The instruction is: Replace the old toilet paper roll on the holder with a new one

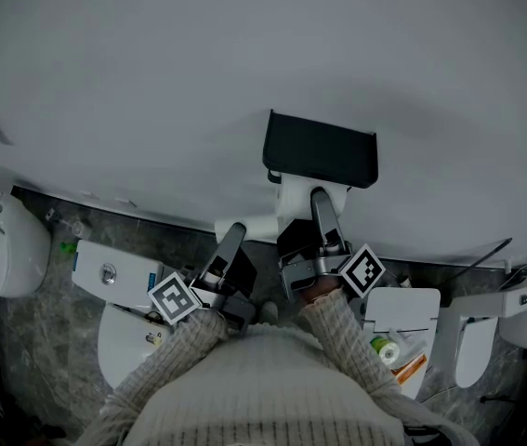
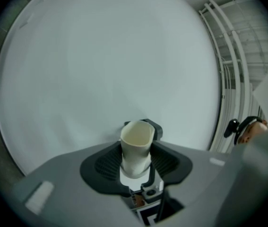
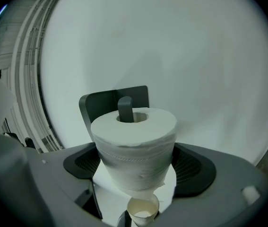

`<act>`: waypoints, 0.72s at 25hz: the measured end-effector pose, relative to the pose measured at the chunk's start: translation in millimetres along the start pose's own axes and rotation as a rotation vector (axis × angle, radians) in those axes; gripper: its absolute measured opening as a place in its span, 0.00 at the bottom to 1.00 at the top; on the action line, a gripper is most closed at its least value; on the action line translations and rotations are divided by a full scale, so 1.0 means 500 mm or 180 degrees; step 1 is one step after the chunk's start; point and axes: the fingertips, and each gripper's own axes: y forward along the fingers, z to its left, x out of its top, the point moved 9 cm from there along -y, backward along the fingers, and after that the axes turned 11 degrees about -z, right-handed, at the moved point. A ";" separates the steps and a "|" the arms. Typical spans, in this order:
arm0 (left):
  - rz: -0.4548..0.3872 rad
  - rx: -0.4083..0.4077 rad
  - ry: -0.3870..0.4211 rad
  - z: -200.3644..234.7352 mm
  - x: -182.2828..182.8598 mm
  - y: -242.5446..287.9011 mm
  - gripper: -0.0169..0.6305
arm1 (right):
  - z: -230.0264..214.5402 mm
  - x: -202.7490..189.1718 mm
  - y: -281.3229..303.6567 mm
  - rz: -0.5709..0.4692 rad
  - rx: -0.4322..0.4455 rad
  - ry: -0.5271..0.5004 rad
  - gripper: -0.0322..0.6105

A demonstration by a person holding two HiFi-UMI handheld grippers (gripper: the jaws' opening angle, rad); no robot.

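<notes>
At the left, the left gripper (image 2: pixel 137 162) has its 2 jaws clamped on the old cardboard tube (image 2: pixel 136 141). The tube is bare of paper and a little squashed at its open end, and it is held up against the white wall (image 2: pixel 100 70).

In the head view the black wall-mounted holder (image 1: pixel 319 149) sits at the centre, just above both grippers.

On the right, the right gripper (image 3: pixel 138 167) presses its jaws on the flanks of the new toilet paper roll (image 3: pixel 136 141). The holder's peg (image 3: pixel 125 109) pokes out of the far end of the roll's core, with the backplate (image 3: pixel 100 105) just behind it. A tube end, probably the same old one, shows just under the roll in that view.

The roll looks threaded onto the holder, so the step in hand is probably seating it. To do that well:
- Keep the core in line with the peg.
- Slide the roll until it rests fully on the arm.
- Ease the squeeze only once the holder bears the weight.
- Open the jaws wide so the pads do not drag the soft paper.
- Keep the tube from nudging the roll.
</notes>
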 end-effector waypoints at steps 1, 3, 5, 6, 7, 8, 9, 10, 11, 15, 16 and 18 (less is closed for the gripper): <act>-0.0006 -0.0003 0.0004 0.000 0.001 -0.001 0.30 | 0.000 0.000 0.000 0.0001 0.0002 0.0017 0.76; -0.0017 -0.0008 0.0012 0.000 0.003 -0.003 0.30 | -0.001 -0.001 -0.001 -0.0013 0.0005 0.0072 0.76; -0.0023 -0.0020 0.0025 0.000 0.004 -0.003 0.30 | -0.003 0.000 -0.004 -0.0022 0.0010 0.0115 0.76; -0.0026 -0.0028 0.0030 -0.001 0.004 -0.004 0.30 | -0.004 0.000 -0.006 -0.0021 0.0012 0.0125 0.76; -0.0029 -0.0035 0.0032 -0.001 0.004 -0.005 0.30 | -0.004 0.000 -0.008 -0.0016 0.0014 0.0131 0.76; -0.0030 -0.0040 0.0032 -0.002 0.003 -0.006 0.30 | -0.003 -0.001 -0.011 -0.0009 0.0016 0.0136 0.76; -0.0027 -0.0042 0.0031 -0.004 0.001 -0.008 0.30 | -0.002 -0.001 -0.014 -0.0001 0.0017 0.0141 0.76; -0.0022 -0.0044 0.0028 -0.005 -0.001 -0.009 0.30 | -0.001 -0.002 -0.017 0.0009 0.0019 0.0144 0.76; -0.0015 -0.0046 0.0026 -0.005 -0.004 -0.011 0.30 | 0.000 -0.003 -0.020 0.0021 0.0018 0.0146 0.76; 0.0012 -0.0055 0.0004 -0.008 -0.014 -0.015 0.30 | -0.002 -0.009 -0.042 0.0069 -0.0039 0.0163 0.76; 0.0021 -0.0063 -0.0003 -0.009 -0.017 -0.014 0.30 | -0.002 -0.010 -0.049 0.0082 -0.0057 0.0168 0.76; 0.0053 -0.0091 -0.0010 -0.012 -0.023 -0.012 0.30 | -0.001 -0.012 -0.062 0.0115 -0.0084 0.0177 0.74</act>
